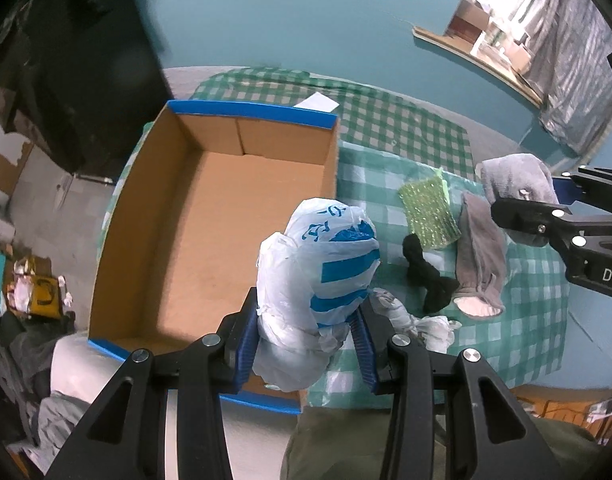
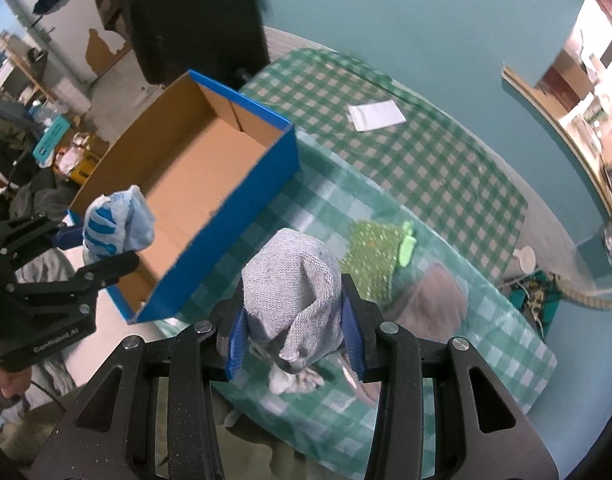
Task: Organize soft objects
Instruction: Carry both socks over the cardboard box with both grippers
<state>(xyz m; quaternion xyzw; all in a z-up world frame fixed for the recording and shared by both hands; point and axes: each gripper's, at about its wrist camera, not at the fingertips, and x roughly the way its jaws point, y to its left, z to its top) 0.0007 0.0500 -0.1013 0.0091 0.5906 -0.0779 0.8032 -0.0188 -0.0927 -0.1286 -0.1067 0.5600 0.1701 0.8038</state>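
My left gripper [image 1: 304,328] is shut on a white plastic bag with blue print [image 1: 321,264], held over the near right corner of an empty blue-edged cardboard box [image 1: 210,216]. My right gripper [image 2: 294,332] is shut on a grey knitted cloth [image 2: 294,292], held above the checked tablecloth to the right of the box [image 2: 234,208]. In the left wrist view the right gripper [image 1: 517,216] shows with the grey cloth [image 1: 513,176]. In the right wrist view the left gripper [image 2: 102,248] shows with the bag [image 2: 114,228].
On the green checked cloth [image 1: 385,128] lie a green glittery sponge [image 1: 427,216], a black sock [image 1: 425,276], a grey sock [image 1: 479,264] and a crumpled white bag [image 1: 417,320]. A white paper [image 2: 375,116] lies farther back. Clutter covers the floor left of the box.
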